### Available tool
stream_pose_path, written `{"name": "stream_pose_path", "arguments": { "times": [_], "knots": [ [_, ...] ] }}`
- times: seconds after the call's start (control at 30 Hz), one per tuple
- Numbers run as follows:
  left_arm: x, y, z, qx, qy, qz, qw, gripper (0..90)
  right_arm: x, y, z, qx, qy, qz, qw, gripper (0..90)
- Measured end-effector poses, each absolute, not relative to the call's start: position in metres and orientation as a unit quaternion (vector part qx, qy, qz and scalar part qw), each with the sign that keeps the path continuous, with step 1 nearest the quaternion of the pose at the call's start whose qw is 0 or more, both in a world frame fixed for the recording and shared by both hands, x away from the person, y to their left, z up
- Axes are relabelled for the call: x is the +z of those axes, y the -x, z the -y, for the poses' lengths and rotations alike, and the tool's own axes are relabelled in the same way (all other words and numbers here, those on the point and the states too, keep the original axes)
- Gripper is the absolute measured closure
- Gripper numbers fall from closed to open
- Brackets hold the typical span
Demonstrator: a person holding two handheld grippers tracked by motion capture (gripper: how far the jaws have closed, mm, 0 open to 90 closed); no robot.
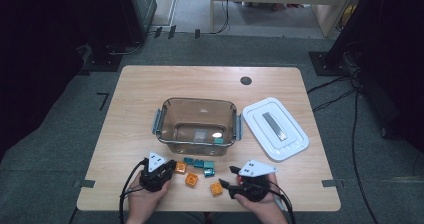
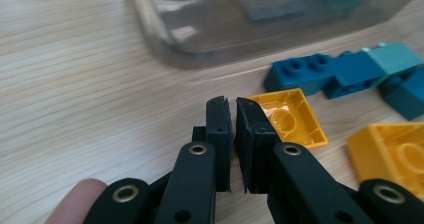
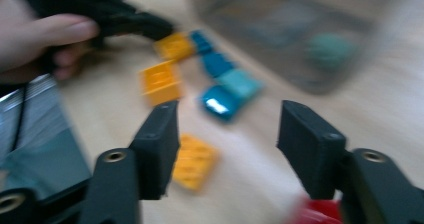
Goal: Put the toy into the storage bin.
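Lying on grainy wood, hollow orange brick (image 2: 289, 116) beside closed left gripper (image 2: 234, 109).

The left hand-held gripper (image 1: 170, 167) is a matte black frame topped by a grey three-cornered plate with small dark holes. Its flat arms carry brass-ringed rivet holes, and its blocky black jaws have ribbed pads. The right hand-held gripper (image 1: 226, 176) matches it, with a red part beneath. A black cable trails from each. Both hands are bare.

High view looks down on whole table (image 1: 150, 84); both gripper views sit low, close, sharing the bricks beside the clear container (image 1: 198, 125).
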State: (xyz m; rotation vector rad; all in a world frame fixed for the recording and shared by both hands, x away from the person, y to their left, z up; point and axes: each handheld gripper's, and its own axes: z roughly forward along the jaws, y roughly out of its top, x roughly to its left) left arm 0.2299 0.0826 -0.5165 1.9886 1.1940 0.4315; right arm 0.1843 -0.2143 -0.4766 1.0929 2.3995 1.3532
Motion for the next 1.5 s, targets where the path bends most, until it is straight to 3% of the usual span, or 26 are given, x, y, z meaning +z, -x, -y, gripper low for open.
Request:
{"name": "stream_pose_path", "arguments": {
  "times": [0.1,0.57,0.73,1.03,1.33,1.5],
  "knots": [
    [-0.517,-0.228,-0.074,0.168,-0.784,-0.46,0.382,87.5,-0.486,-0.179,0.199,0.441,-0.346,-0.822,0.093,32.4],
    [-0.518,-0.224,-0.034,0.148,-0.801,-0.424,0.396,85.3,-0.514,-0.173,0.196,0.397,-0.323,-0.851,0.117,51.5],
    [-0.519,-0.224,-0.018,0.153,-0.802,-0.42,0.396,89.0,-0.517,-0.18,0.211,0.388,-0.361,-0.84,0.121,58.4],
    [-0.519,-0.226,0.015,0.122,-0.808,-0.401,0.415,88.2,-0.51,-0.181,0.225,0.405,-0.378,-0.822,0.132,54.5],
    [-0.506,-0.222,0.007,0.101,-0.797,-0.382,0.457,68.9,-0.5,-0.175,0.224,0.431,-0.379,-0.807,0.139,52.2],
    [-0.489,-0.217,-0.017,0.12,-0.785,-0.393,0.464,64.3,-0.497,-0.177,0.198,0.442,-0.371,-0.807,0.128,48.9]
  ]
}}
